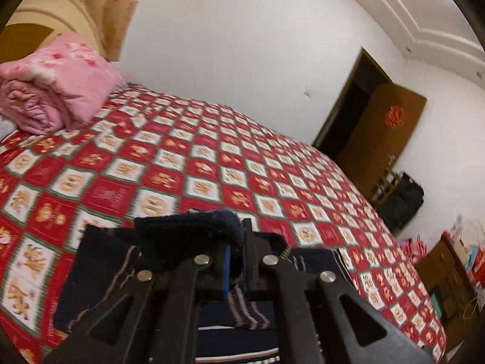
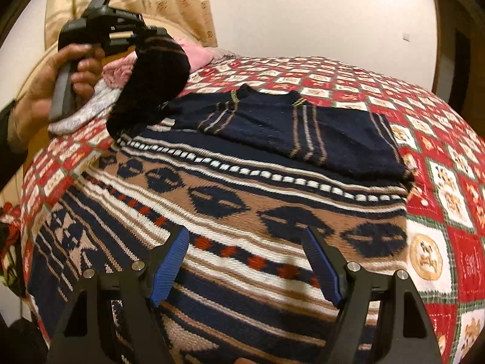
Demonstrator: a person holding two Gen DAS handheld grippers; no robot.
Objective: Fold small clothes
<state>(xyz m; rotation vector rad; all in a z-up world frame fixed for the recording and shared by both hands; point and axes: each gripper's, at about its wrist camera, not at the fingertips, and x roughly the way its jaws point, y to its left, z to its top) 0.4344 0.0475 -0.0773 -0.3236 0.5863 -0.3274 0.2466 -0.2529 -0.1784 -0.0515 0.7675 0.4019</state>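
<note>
Spread flat on the bed [image 2: 439, 200]: a striped sweater [image 2: 230, 212], long way left to right, one sleeve [image 2: 318, 139] already laid across its top. Lifted up on the left side: the other sleeve [image 2: 154, 82], pinched tight in the left gripper [image 2: 136, 38], ready to cross rightward. Wide open, holding nothing, low over the near hem: the right gripper [image 2: 245, 261].

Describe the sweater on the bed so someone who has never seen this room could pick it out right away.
Start at the bed with the red and white checked bedspread. In its middle lies a knitted sweater, with the left gripper lifting one navy sleeve. Unlike the pink quilt folded at the headboard end, it is navy with tan, white and red patterned bands.
</note>
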